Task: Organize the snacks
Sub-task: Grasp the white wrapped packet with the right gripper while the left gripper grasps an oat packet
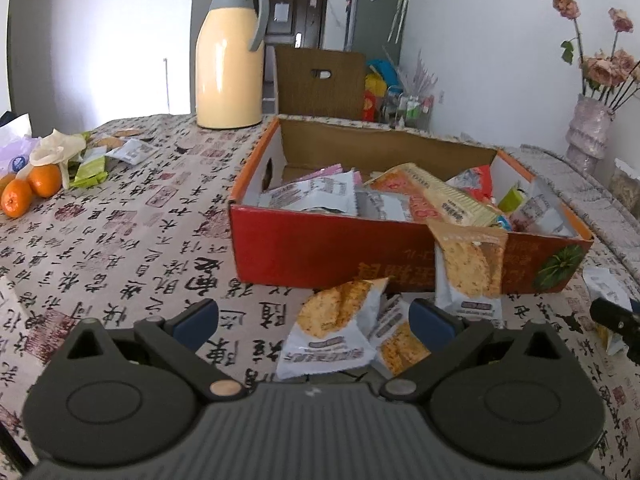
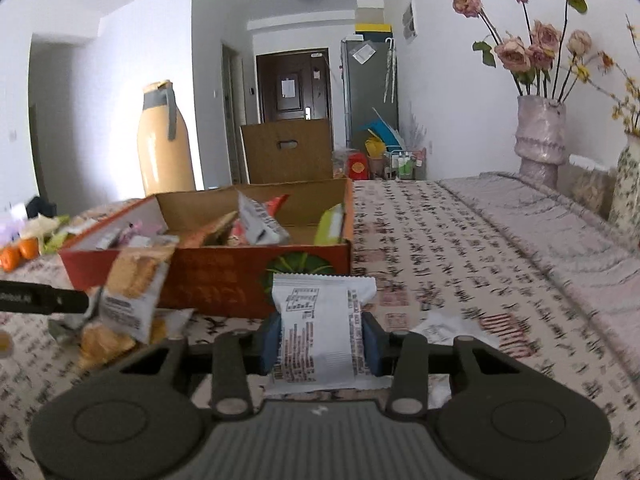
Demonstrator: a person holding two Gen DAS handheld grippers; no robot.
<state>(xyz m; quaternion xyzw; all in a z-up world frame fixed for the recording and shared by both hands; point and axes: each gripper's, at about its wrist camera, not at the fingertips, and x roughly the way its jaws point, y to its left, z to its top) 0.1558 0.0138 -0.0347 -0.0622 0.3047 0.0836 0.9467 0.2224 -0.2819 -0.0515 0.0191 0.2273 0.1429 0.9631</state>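
Right gripper [image 2: 322,340]: blue pads clamped on a white crinkled foil packet [image 2: 320,332], held upright just before the box [image 2: 224,276]. Left gripper [image 1: 314,318]: jaws wide, nothing held, over loose cracker packets [image 1: 332,332] on the calligraphy-print cloth [image 1: 120,240]. Box: red cardboard, rectangular, open-topped, heaped with glossy snack wrappers. One cracker packet [image 1: 468,264] leans on its front wall.

A lived-in home dining area. A table under a calligraphy-print cloth [image 1: 120,240] carries a thermos jug [image 1: 230,56] at upper left and dried roses in a vase [image 2: 540,136] at right. A fridge [image 2: 370,92] and entry door [image 2: 294,84] stand at the back, upper centre.
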